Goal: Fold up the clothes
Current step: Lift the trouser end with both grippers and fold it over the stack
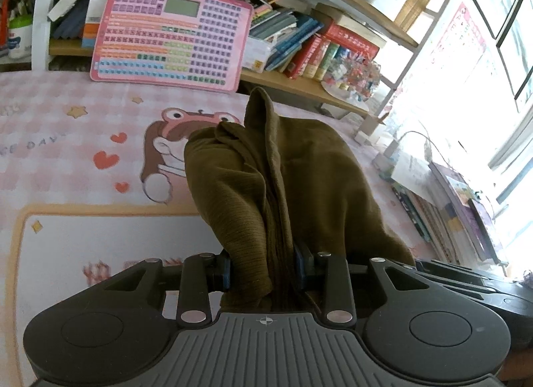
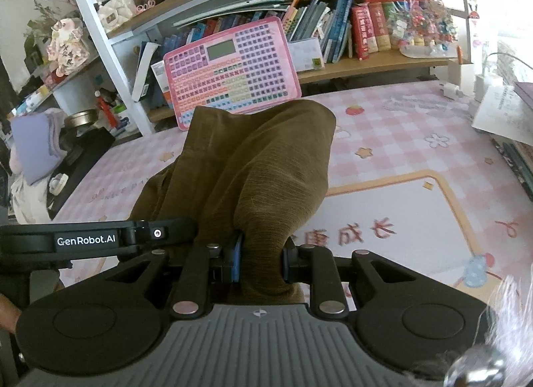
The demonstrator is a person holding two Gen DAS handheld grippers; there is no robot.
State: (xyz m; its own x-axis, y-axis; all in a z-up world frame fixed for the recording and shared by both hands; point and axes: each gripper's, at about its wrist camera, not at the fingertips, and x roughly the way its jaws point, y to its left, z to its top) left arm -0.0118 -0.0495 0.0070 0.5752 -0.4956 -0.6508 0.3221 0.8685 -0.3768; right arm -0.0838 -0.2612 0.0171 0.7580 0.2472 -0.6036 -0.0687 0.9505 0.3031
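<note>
An olive-brown ribbed garment (image 1: pixel 286 180) hangs bunched over the pink checked table mat (image 1: pixel 66 140). My left gripper (image 1: pixel 265 270) is shut on a thick fold of it, the cloth filling the gap between the blue pads. In the right wrist view the same olive-brown garment (image 2: pixel 260 167) rises in a mound from my right gripper (image 2: pixel 261 262), which is shut on another bunch of it. The left gripper's black body (image 2: pixel 100 237) shows just to the left of the right one, close beside it. Both held edges are lifted off the table mat (image 2: pixel 416 140).
A pink keyboard-style learning board (image 1: pixel 173 33) leans against the bookshelf (image 1: pixel 299 37) at the table's far edge. Stacked books and papers (image 1: pixel 449 200) lie along the right side by the window. A charger and cables (image 2: pixel 466 87) sit at the far right.
</note>
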